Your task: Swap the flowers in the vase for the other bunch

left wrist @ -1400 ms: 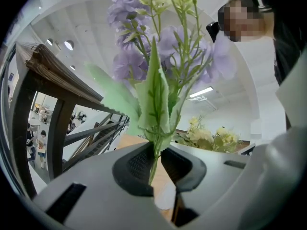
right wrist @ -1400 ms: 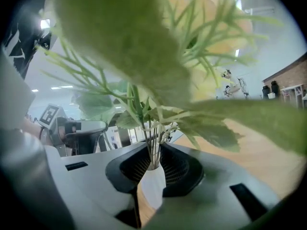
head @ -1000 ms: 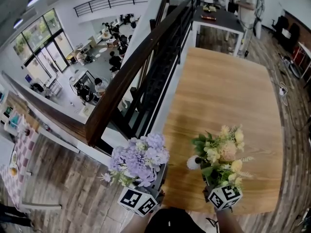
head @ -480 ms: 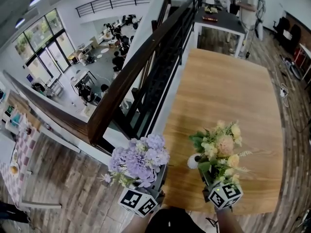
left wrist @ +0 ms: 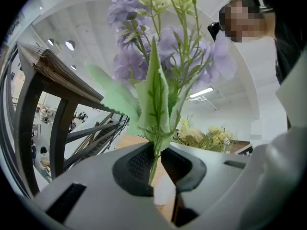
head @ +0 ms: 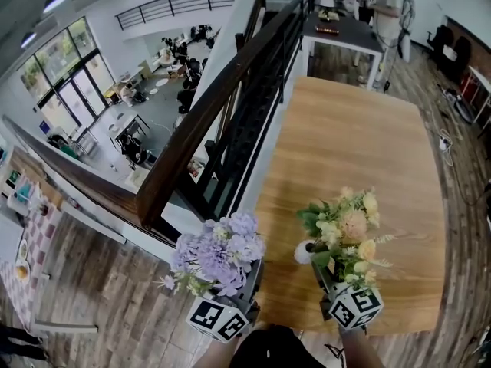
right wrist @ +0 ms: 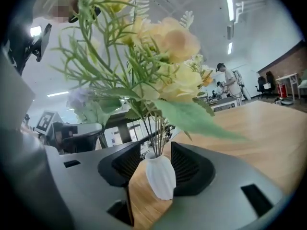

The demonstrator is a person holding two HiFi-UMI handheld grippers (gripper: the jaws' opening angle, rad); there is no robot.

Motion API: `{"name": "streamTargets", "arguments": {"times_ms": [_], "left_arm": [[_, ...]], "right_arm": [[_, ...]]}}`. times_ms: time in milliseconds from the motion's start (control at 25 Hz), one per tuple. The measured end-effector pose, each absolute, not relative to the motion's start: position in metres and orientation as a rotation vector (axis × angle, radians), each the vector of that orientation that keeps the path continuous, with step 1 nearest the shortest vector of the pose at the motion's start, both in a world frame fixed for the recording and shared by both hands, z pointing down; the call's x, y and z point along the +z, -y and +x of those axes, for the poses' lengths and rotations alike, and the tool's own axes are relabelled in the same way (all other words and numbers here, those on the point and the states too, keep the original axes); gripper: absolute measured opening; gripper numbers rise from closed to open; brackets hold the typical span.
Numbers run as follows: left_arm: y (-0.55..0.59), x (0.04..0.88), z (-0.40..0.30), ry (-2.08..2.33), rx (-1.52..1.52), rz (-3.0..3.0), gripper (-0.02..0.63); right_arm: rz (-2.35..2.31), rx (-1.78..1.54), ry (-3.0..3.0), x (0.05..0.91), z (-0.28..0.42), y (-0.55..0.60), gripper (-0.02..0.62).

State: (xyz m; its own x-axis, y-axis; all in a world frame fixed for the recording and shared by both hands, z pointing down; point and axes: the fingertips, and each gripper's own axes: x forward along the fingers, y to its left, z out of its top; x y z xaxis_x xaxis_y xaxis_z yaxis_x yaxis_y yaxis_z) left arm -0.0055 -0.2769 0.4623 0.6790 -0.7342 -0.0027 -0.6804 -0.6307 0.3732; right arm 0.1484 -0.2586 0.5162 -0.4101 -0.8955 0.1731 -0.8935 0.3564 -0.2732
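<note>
Your right gripper [right wrist: 158, 166] has just been opening its 2 jaws, now wide and gripping nothing. The yellow bunch [right wrist: 168, 47] stands in the white vase [right wrist: 160, 181] between them, so it looks planted. Your left gripper [left wrist: 156, 164] pinches the purple bunch [left wrist: 144, 56] by its stem, keeping it clear.

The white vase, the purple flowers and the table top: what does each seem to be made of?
The white vase is probably ceramic or plastic: smooth matt white with soft twisted ribs. The purple flowers look artificial, likely fabric: the leaves show a cloth-like texture and saw-cut edges. The table top is wood or wood-look laminate: matt, with light straight grain.
</note>
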Motion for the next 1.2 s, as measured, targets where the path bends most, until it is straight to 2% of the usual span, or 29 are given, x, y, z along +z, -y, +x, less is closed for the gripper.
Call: {"name": "streamTargets", "arguments": {"times_ms": [680, 960, 1200], "left_arm": [[0.256, 0.473, 0.000, 0.994, -0.199, 2.575, 0.049], [0.236, 0.475, 0.002, 0.910, -0.182, 2.602, 0.049], [0.215, 0.482, 0.003, 0.825, -0.152, 2.634, 0.049]], "right_arm": [[-1.773, -0.562, -2.537, 0.524, 0.146, 0.215, 0.178], [-1.776, -0.501, -2.553, 0.506, 0.133, 0.187, 0.067], [-1.762, -0.456, -2.594, 0.492, 0.112, 0.164, 0.055]]}}
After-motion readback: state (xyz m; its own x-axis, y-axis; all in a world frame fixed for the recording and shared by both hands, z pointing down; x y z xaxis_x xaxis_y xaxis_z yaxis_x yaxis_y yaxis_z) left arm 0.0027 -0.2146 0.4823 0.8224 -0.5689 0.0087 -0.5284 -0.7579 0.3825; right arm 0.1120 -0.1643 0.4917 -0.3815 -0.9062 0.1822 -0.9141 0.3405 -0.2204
